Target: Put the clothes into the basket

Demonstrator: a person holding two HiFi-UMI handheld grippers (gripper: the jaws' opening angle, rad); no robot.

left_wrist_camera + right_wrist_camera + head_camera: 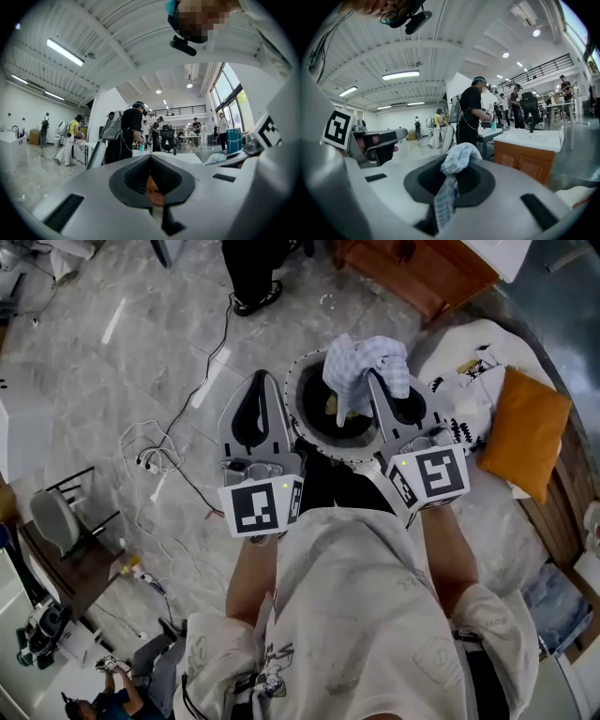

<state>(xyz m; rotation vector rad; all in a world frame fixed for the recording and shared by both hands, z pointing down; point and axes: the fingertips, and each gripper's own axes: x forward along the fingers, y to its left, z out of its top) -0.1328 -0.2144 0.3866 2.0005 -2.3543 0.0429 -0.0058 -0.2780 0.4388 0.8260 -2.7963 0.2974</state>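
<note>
My right gripper [378, 382] has its jaws pinched on the checked cloth [366, 360], basket [300, 367] mouth just below at 7 o'clock; left gripper [260, 381], jaws together, sits at the rim's 9 o'clock.

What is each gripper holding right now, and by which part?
Right gripper: the checked cloth, pinched at a bunched fold, the rest draped over its tips above the basket. Left gripper: nothing, jaws together.

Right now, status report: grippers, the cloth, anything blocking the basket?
Left gripper shut, nothing held. Right gripper shut on checked cloth. Cloth hangs above basket mouth, not in yet. Nothing in the way.
</note>
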